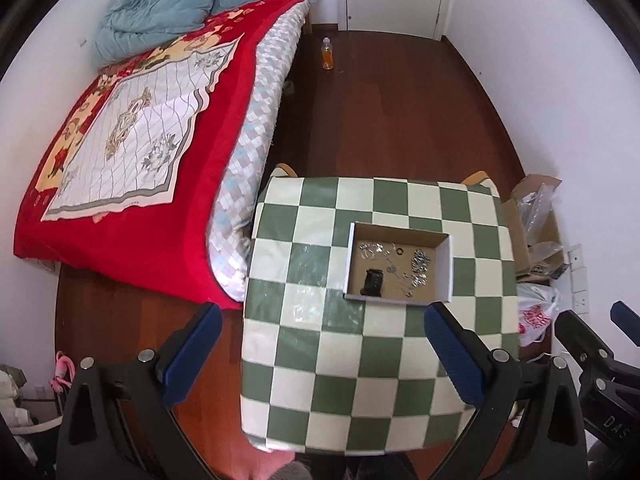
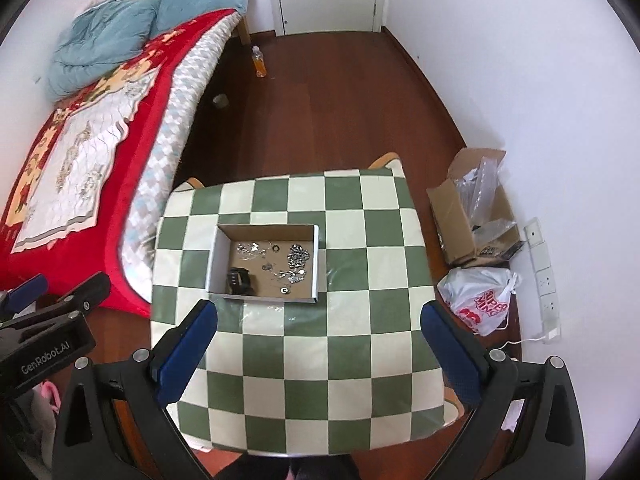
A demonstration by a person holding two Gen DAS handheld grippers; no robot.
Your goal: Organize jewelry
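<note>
Green-and-cream checked tablecloth; brown-floored white box; red blanket; blue gripper pads

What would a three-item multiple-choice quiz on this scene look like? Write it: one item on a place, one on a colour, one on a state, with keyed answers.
1. Where is the jewelry?
A. Inside the cardboard box
B. Loose on the bed
C. On the floor

2. What colours is the checked table cover?
A. Red and white
B. Green and cream
C. Blue and grey

3. How do the left gripper and right gripper stand?
A. Both shut on jewelry
B. One open, one shut
C. Both open, holding nothing

Answers:
1 A: the silvery pieces lie on the box floor.
2 B: its squares alternate green and cream.
3 C: each wrist view shows its fingers spread wide apart with nothing between them.
</note>
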